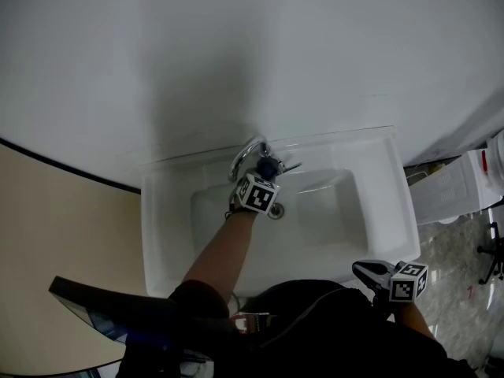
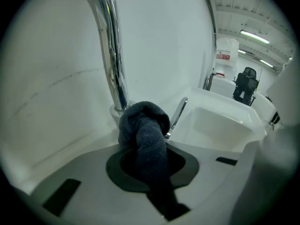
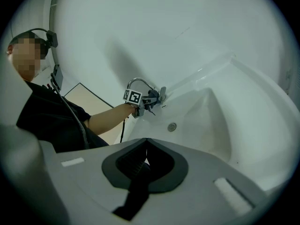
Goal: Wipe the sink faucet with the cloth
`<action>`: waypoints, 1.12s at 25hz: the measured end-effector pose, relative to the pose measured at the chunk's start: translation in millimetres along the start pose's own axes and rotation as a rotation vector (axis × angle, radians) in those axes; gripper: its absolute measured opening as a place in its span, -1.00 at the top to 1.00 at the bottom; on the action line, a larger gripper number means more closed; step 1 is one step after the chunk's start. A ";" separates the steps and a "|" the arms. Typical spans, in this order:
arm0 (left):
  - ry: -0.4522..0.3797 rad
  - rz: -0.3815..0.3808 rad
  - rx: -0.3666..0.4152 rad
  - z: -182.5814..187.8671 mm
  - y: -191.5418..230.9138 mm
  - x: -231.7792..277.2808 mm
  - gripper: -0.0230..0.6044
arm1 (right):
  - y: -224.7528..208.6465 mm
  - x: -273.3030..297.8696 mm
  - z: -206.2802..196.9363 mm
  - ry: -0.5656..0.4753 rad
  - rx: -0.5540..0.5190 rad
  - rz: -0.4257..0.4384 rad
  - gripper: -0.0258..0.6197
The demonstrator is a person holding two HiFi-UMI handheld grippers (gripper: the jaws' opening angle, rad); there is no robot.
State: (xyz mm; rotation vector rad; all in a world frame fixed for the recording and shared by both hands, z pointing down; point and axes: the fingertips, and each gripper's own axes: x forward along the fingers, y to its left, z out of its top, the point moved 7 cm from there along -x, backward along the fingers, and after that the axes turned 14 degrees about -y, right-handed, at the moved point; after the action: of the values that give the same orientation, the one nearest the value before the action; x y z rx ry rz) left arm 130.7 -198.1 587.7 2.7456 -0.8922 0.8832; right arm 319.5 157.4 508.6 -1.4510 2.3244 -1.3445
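Note:
A chrome gooseneck faucet stands at the back rim of the white sink. My left gripper is shut on a bunched dark blue cloth. The cloth rests against the foot of the faucet spout, beside the lever handle. In the right gripper view the left gripper shows at the faucet. My right gripper hangs by the sink's front right corner, shut with nothing in it.
The drain lies in the basin under the faucet. A white wall rises behind the sink. A beige panel is at the left, and white bins and a grey floor are at the right.

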 end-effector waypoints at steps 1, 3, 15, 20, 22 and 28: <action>0.029 0.008 0.015 -6.6 3.4 5.5 0.78 | -0.4 -0.5 -0.4 0.001 0.001 -0.004 0.92; 0.084 0.029 -0.004 -27.3 14.5 13.0 0.78 | -2.3 -3.1 -1.2 -0.002 0.001 -0.016 0.92; -0.163 0.197 0.078 -32.7 39.0 13.0 0.77 | -18.3 -41.4 58.5 -0.266 -0.089 -0.110 0.92; -0.094 0.264 0.281 -38.1 48.6 37.6 0.78 | -22.5 -44.2 56.6 -0.242 -0.092 -0.141 0.92; -0.083 0.274 0.295 -35.9 53.6 43.2 0.78 | -23.0 -40.7 50.6 -0.224 -0.083 -0.145 0.92; -0.137 0.289 0.316 -29.1 25.8 20.2 0.77 | -15.9 -27.3 51.3 -0.199 -0.093 -0.112 0.92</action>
State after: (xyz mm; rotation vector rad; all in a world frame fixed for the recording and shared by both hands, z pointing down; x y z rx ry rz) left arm 114.8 -221.0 621.5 3.0241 -1.3038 0.9632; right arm 370.2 143.4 479.1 -1.6799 2.2353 -1.0715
